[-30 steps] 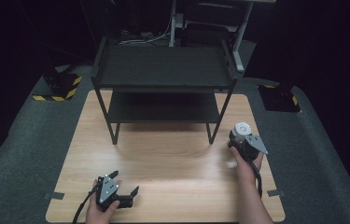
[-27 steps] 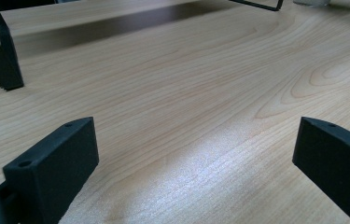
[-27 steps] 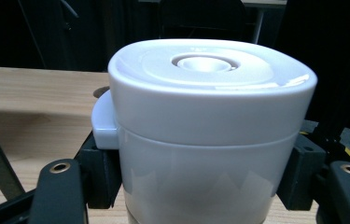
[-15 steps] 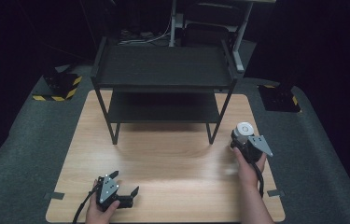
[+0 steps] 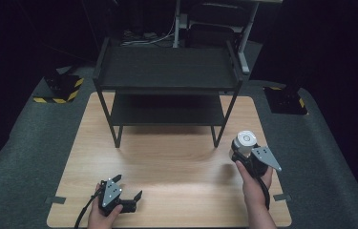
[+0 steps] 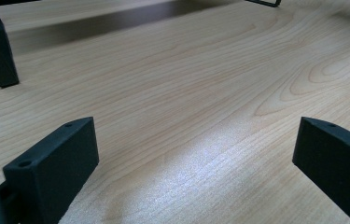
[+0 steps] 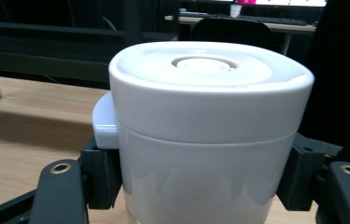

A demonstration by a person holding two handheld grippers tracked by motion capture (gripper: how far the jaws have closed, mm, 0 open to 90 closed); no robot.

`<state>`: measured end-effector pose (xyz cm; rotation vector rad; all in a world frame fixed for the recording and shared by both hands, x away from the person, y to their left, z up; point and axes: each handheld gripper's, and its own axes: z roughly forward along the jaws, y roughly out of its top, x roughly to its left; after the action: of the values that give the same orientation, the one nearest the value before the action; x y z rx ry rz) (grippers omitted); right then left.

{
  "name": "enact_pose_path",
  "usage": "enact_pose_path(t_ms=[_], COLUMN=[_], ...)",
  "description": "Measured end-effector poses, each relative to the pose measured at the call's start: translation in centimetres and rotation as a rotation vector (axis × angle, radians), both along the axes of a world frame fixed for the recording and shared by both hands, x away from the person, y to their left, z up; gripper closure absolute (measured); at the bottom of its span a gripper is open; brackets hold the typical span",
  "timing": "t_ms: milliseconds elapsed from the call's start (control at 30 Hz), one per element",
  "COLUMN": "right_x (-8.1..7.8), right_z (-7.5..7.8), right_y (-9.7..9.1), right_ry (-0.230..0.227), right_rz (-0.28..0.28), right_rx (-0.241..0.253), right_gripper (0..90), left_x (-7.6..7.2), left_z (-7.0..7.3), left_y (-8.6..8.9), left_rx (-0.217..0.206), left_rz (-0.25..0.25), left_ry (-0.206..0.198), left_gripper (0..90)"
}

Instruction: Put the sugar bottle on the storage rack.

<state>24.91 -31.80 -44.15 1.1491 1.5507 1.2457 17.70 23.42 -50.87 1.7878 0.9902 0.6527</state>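
A white lidded container [image 5: 244,142] [image 7: 205,135] is clamped upright between the jaws of my right gripper [image 5: 243,153], held above the right side of the wooden table [image 5: 176,171]. Both black pads press on its sides in the right gripper view, and a small tab juts from its lid on the left. My left gripper [image 5: 128,194] rests low at the table's front left, jaws spread wide over bare wood, with nothing between its fingers [image 6: 53,163].
A black two-tier shelf rack [image 5: 167,81] stands at the back of the table, its front right leg [image 5: 216,133] just left of the held container. Grey carpet surrounds the table. Yellow-black striped bases [image 5: 59,90] sit on the floor at both sides.
My right gripper has risen with the white container and drifted slightly right, toward the table's right edge. The left gripper has stayed put.
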Motion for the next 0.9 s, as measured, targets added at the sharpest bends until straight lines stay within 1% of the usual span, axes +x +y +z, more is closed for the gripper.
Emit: enact_pose_path(t_ms=[100,200,300,333,367,400,433,467,500,533,567,633,667,700,767,800,900], right_x=[-0.7,-0.9,-0.9,-0.9,-0.7,-0.7,-0.7,-0.6,-0.3,-0.3,0.1,0.5,0.5,1.0,1.7,1.7,3.0], right_z=[1.0,2.0,3.2,3.2,4.1,4.6,4.6,5.1,5.9,5.9,7.2,8.4,8.4,9.3,10.0,10.0,10.6], right_y=[0.8,1.6,2.5,2.5,3.3,3.6,3.6,4.0,4.5,4.5,5.5,6.3,6.3,7.0,7.8,7.8,8.8], right_ry=[0.000,0.007,0.010,0.010,0.006,0.002,0.002,-0.007,-0.013,-0.013,-0.018,-0.024,-0.024,-0.028,-0.024,-0.024,-0.014], right_rz=[0.028,0.056,0.083,0.083,0.097,0.106,0.106,0.118,0.131,0.131,0.145,0.161,0.161,0.180,0.194,0.194,0.208], right_rx=[-0.003,0.005,0.007,0.007,0.005,0.005,0.005,0.009,0.010,0.010,0.010,0.006,0.006,0.009,0.012,0.012,0.019], right_gripper=[31.7,31.7,31.7,31.7,31.7,31.7,31.7,31.7,31.7,31.7,31.7,31.7,31.7,31.7,31.7,31.7,31.7], left_x=[-0.1,-0.1,-0.1,-0.1,0.0,0.0,0.0,0.0,0.0,0.0,0.0,0.0,0.0,0.0,0.0,0.0,0.0], left_z=[0.0,0.0,-0.1,-0.1,0.0,0.0,0.0,0.0,0.0,0.0,-0.1,-0.1,-0.1,-0.1,0.0,0.0,-0.1], left_y=[0.0,0.0,0.0,0.0,0.0,0.0,0.1,0.1,0.1,0.1,0.1,0.2,0.2,0.2,0.2,0.2,0.2], left_rx=[0.002,0.004,-0.002,-0.002,-0.001,-0.001,-0.004,-0.004,-0.006,-0.006,-0.007,-0.008,-0.008,-0.009,-0.013,-0.013,-0.012], left_rz=[0.000,0.001,0.000,0.000,-0.002,-0.002,-0.003,-0.003,-0.004,-0.004,-0.002,-0.002,-0.002,-0.006,-0.006,-0.006,-0.006], left_ry=[-0.004,-0.006,-0.003,-0.003,-0.002,-0.002,0.001,0.003,0.003,0.003,-0.001,-0.002,-0.002,0.001,0.004,0.004,0.002], left_gripper=[0.4,0.4,0.4,0.4,0.4,0.4,0.4,0.4,0.4,0.4,0.4,0.4,0.4,0.4,0.4,0.4,0.4])
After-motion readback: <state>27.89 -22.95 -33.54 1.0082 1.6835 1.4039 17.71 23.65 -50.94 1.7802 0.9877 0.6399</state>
